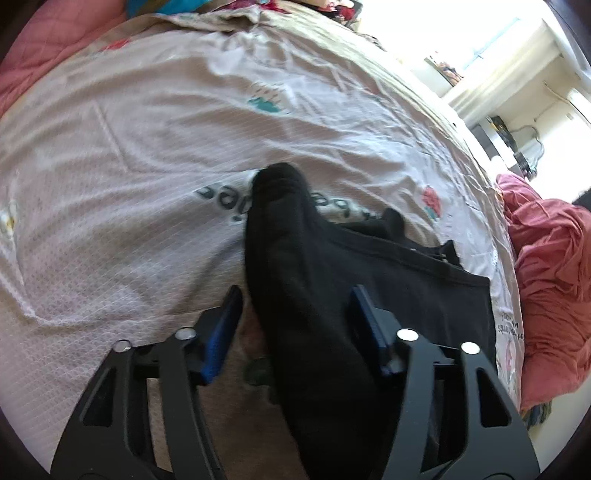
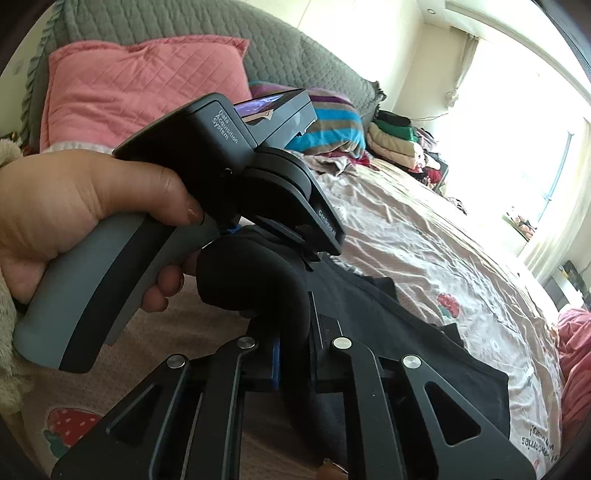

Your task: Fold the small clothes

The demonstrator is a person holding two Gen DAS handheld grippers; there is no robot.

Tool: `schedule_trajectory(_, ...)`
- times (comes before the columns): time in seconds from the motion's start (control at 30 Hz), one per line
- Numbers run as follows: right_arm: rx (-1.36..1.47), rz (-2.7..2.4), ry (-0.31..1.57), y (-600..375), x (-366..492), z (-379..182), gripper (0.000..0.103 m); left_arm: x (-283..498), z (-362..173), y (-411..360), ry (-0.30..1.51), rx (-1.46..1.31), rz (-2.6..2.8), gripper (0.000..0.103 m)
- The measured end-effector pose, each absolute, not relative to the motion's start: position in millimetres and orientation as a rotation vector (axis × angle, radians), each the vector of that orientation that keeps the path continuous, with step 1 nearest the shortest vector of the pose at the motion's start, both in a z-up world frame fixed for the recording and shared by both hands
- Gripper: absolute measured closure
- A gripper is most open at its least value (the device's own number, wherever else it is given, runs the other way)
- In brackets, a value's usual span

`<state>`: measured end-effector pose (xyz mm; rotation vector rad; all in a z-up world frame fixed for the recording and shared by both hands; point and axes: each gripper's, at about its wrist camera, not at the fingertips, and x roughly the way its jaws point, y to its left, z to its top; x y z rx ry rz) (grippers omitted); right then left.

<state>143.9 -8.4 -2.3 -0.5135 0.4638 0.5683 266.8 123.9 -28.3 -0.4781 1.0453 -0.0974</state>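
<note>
A black sock [image 1: 295, 266] hangs lengthwise between the fingers of my left gripper [image 1: 295, 317], whose blue pads stand wide apart, touching nothing. In the right wrist view the same sock [image 2: 258, 280] curves up in front, and my right gripper [image 2: 295, 350] is shut on its lower part. The left gripper's body [image 2: 258, 177], held by a hand, hovers just above the sock. A flat black garment [image 1: 424, 280] lies on the bed to the right, also seen in the right wrist view [image 2: 406, 332].
The bed has a pale sheet [image 1: 147, 147] with strawberry prints. A pink pillow [image 2: 140, 85] and a grey headboard [image 2: 184, 22] stand at the back. Folded clothes [image 2: 399, 140] are piled far right. A pink blanket [image 1: 546, 280] lies bunched at the bed's right edge.
</note>
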Motion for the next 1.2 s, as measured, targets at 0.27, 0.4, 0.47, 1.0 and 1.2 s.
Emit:
schedule_trajectory(0.27,-0.438,0.540,0.429,-31,141,13,0.095,266,8,94,0.993,-0.387,-0.121,0.084)
schedule_trajectory(0.4,-0.394,0.520,0.412,-46,139,22,0.095,265,27,76,0.969,-0.330,-0.128,0.085)
schedule_trajectory(0.47,-0.378,0.511,0.407,-52,140,26,0.095,264,35,69,0.959,-0.315,-0.137,0.085)
schedule_trajectory(1.0,-0.248,0.446,0.397,-105,135,41,0.095,266,75,0,0.921,-0.196,-0.171,0.085)
schedule_trajectory(1.2,-0.204,0.424,0.407,-125,141,44,0.095,270,76,-21,0.929,-0.168,-0.180,0.085)
